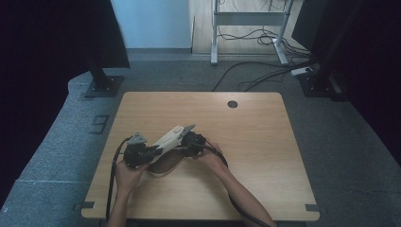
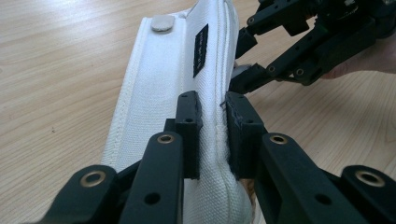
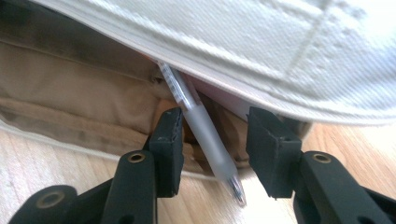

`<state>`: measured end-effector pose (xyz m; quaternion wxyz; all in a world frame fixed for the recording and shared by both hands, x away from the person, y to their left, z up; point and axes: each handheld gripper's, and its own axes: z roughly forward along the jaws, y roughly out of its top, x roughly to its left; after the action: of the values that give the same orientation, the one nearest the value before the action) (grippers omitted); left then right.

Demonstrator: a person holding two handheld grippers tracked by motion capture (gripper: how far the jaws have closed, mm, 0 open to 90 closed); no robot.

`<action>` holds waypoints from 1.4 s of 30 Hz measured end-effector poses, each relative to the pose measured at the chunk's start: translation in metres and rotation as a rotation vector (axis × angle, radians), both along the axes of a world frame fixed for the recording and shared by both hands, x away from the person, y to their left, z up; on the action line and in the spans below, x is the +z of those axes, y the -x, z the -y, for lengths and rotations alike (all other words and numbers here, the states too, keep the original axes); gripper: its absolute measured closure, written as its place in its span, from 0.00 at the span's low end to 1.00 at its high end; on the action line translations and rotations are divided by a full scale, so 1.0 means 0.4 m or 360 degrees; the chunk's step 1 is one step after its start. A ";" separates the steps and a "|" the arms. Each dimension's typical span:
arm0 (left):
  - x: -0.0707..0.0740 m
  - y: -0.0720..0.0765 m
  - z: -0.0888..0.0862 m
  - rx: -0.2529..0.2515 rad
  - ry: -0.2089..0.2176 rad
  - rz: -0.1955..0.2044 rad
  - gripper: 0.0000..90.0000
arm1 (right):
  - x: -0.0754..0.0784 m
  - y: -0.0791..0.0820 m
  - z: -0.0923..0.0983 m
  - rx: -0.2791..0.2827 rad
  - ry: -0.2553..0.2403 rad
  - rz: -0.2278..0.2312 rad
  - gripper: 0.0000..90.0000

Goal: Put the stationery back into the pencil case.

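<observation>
Left gripper view looks along the left gripper [image 2: 212, 137] at a white fabric pencil case [image 2: 173, 88]: its fingers [image 2: 189, 130] are nearly together, pinching a fold of the case's canvas along the zipped edge, with the cloth bulging out below the pads. The case carries a round white snap and a narrow black label, and it stretches away from the camera above the wooden bench [image 2: 60, 70]. Farther off, at the case's other end, the right gripper [image 2: 243, 58] reaches in from the upper right.

Right gripper view shows the right gripper [image 3: 215, 149] at the case's open mouth, the white outer shell [image 3: 261, 42] above and the tan lining [image 3: 79, 93] behind. A translucent pen [image 3: 205, 135] slants down between the fingers [image 3: 169, 140], its upper end tucked inside the case and its tip pointing toward the camera. The fingers stand partly apart; the left one sits just beside the barrel (whether it touches cannot be made out) and the right one is clear of it, so the pen is not clamped.

High view places the case [image 1: 169, 138] over the near left part of the bench [image 1: 255, 142], raised and tilted between the left gripper [image 1: 142, 153] and the right gripper [image 1: 191, 144], a hand behind each.
</observation>
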<state>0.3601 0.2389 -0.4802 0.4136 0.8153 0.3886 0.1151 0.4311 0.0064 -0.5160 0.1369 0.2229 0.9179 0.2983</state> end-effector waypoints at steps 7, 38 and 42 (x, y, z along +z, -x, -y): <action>0.000 0.000 -0.001 -0.0001 0.0001 0.0000 0.85 | 0.001 0.000 0.033 -0.0033 0.0004 -0.0017 0.57; -0.027 0.000 0.025 -0.0075 -0.0042 -0.0068 0.78 | -0.010 -0.010 0.112 -0.0154 -0.0058 -0.0075 0.67; -0.036 0.004 0.038 -0.0086 -0.0059 -0.0057 0.75 | -0.008 0.000 0.130 -0.0154 -0.0075 -0.0066 0.65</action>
<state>0.3587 0.2238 -0.4947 0.3945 0.8349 0.3715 0.0964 0.4312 -0.0455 -0.5190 0.1267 0.2762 0.9015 0.3082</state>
